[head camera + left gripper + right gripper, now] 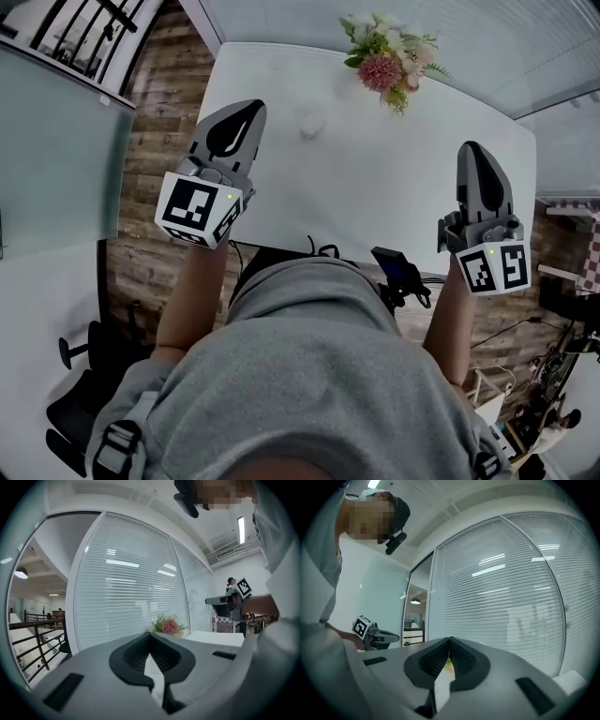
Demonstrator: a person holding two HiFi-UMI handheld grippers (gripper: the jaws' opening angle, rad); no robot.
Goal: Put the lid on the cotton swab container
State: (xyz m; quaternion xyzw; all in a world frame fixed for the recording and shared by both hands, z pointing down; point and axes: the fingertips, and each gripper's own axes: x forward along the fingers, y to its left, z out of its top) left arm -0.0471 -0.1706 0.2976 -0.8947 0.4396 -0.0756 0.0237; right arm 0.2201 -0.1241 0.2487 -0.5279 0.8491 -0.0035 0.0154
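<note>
A small pale, see-through container [311,120] stands on the white table [375,197], toward its far side; it is faint and I cannot make out a separate lid. My left gripper [246,109] hovers over the table's left part, shut and empty, with its tips a little left of the container. Over the right part my right gripper [473,150] is held shut and empty, well apart from the container. In the left gripper view the jaws [150,634] meet at the tip. The right gripper view also has its jaws [450,640] closed together.
A bunch of pink and white flowers [386,58] sits at the table's far edge, also in the left gripper view [169,625]. White blinds [511,597] hang behind the table. Wood floor [150,141] lies to the left, and a black device [398,272] hangs at the near edge.
</note>
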